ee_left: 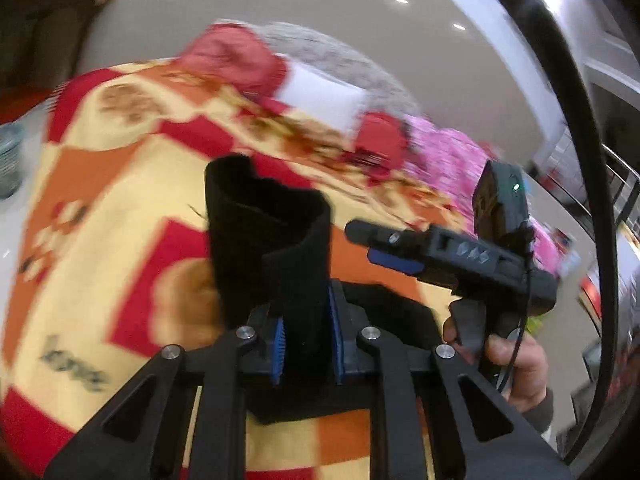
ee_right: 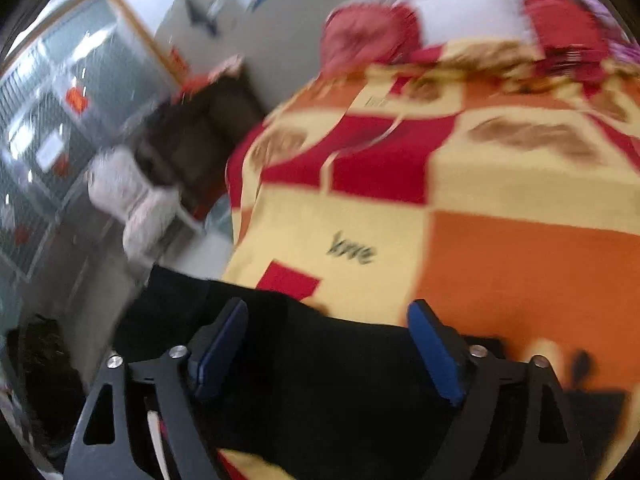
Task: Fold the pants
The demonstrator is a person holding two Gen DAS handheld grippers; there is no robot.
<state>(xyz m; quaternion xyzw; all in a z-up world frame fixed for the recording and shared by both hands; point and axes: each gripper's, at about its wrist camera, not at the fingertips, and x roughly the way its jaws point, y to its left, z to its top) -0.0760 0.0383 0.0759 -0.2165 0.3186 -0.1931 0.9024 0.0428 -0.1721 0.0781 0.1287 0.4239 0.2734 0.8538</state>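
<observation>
The left tongs (ee_left: 308, 344) are closed on a bunched fold of the black fabric pants (ee_left: 264, 236), the blue ribbed pads pressing the cloth from both sides. The gripped end stands up out of the jaws as a loose, curled flap above the red, orange and cream checked blanket (ee_left: 120, 184) that covers the bed. The rest of the garment trails down beneath the tongs onto the blanket.

The step in hand looks like a fold in progress: one end of the pants is lifted so it can be carried over the part still lying flat. The next move probably calls for taking that end across and setting it down squarely, with the other tongs pinning or taking a second corner so the cloth does not drag.

To the right in the left wrist view, the right tongs (ee_left: 360, 236) hover above the blanket, apart from the lifted flap. In their own view they stand wide open (ee_right: 328, 352), pads well apart, over a dark stretch of pants (ee_right: 340, 380) but not pressing on it.

The near left edge of the bed falls away just beside the pants in the right wrist view, so cloth could slip off there. The open blanket beyond offers ample room. Red pillows (ee_left: 236, 60) and a white one (ee_left: 324, 96) lie far off at the head.
</observation>
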